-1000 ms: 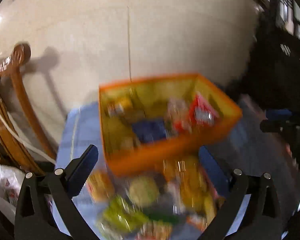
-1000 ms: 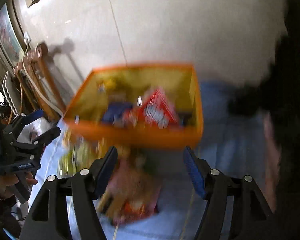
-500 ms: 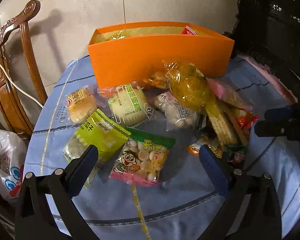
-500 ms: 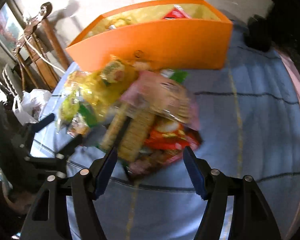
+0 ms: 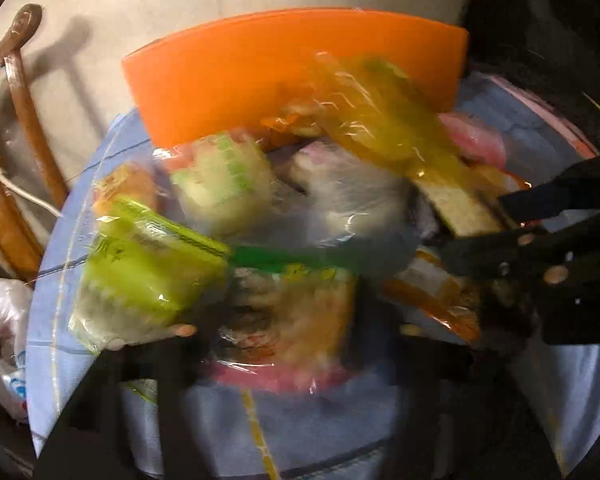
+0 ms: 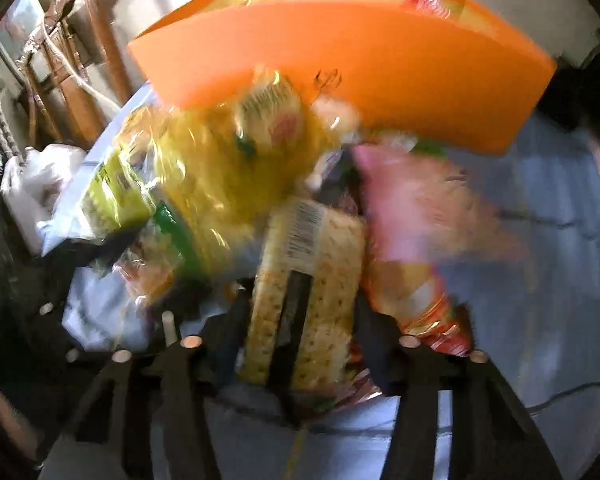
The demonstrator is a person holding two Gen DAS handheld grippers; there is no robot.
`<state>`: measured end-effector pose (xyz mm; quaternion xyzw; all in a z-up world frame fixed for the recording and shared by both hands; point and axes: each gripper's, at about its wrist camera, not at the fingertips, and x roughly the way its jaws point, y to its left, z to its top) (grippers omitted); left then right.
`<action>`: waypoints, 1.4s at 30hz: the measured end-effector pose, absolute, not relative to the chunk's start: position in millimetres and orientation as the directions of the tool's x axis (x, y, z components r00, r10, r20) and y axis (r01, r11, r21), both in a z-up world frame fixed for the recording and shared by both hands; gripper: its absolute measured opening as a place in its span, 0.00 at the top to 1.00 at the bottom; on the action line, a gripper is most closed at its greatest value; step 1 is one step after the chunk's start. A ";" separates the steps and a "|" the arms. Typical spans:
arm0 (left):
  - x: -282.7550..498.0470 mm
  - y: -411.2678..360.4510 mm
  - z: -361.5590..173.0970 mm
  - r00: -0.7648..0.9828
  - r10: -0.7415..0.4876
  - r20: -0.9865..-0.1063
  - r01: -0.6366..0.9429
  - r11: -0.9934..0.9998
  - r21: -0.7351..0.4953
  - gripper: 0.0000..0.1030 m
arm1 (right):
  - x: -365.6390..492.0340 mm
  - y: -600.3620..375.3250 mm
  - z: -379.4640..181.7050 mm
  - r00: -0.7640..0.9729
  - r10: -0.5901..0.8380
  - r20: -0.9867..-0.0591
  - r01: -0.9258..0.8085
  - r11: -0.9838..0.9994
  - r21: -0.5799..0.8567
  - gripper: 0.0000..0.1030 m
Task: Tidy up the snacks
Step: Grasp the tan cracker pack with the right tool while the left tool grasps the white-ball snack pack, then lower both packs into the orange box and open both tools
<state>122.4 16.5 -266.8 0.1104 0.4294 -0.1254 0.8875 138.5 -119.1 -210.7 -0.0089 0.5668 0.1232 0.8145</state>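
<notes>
Both views are heavily blurred.

**Left wrist view.** The left tool points down over the snack pile on the counter, which is covered in a blue cloth. Its jaws have just been closing. A snack pack with a green top band lies between the two dark fingers. Whether the pads press on it cannot be told through the blur.
- Left of that pack lies a lime-green pack.
- Beyond these lie a pale bun pack with green print and a clear yellow bag, which leans against the front wall of the orange box.
- A wooden chair and a white plastic bag stand off the counter at the left.

**Right wrist view.** The right tool also points steeply down, and its jaws have just been closing. A cracker pack stands lengthwise between the fingers. The fingers lie against both of its long edges, so it reads as gripped.
- A red-orange packet sits just right of the cracker pack, with a pink pack above that.
- The orange box stands at the far edge of the pile. A red packet shows inside it over the rim.
</notes>
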 end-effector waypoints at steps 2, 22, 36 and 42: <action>118.1 16.2 -266.1 0.598 -0.147 -0.788 0.324 0.944 0.070 0.56 | 130.1 -119.7 -208.7 0.344 0.168 -0.924 -0.227 0.970 0.092 0.53; 96.9 30.0 -153.1 0.676 -0.318 -0.664 0.358 0.930 -0.080 0.56 | 101.6 -184.0 -92.5 0.512 0.272 -0.815 -0.204 0.960 0.192 0.54; 211.0 25.1 -35.9 0.788 -0.163 -0.593 0.227 0.973 0.035 0.55 | 200.0 -193.3 43.0 0.686 0.231 -0.690 -0.212 0.971 0.114 0.54; 267.2 19.7 -9.3 0.815 -0.124 -0.567 0.179 0.983 0.042 0.54 | 253.4 -189.1 74.5 0.718 0.210 -0.664 -0.206 0.975 0.086 0.53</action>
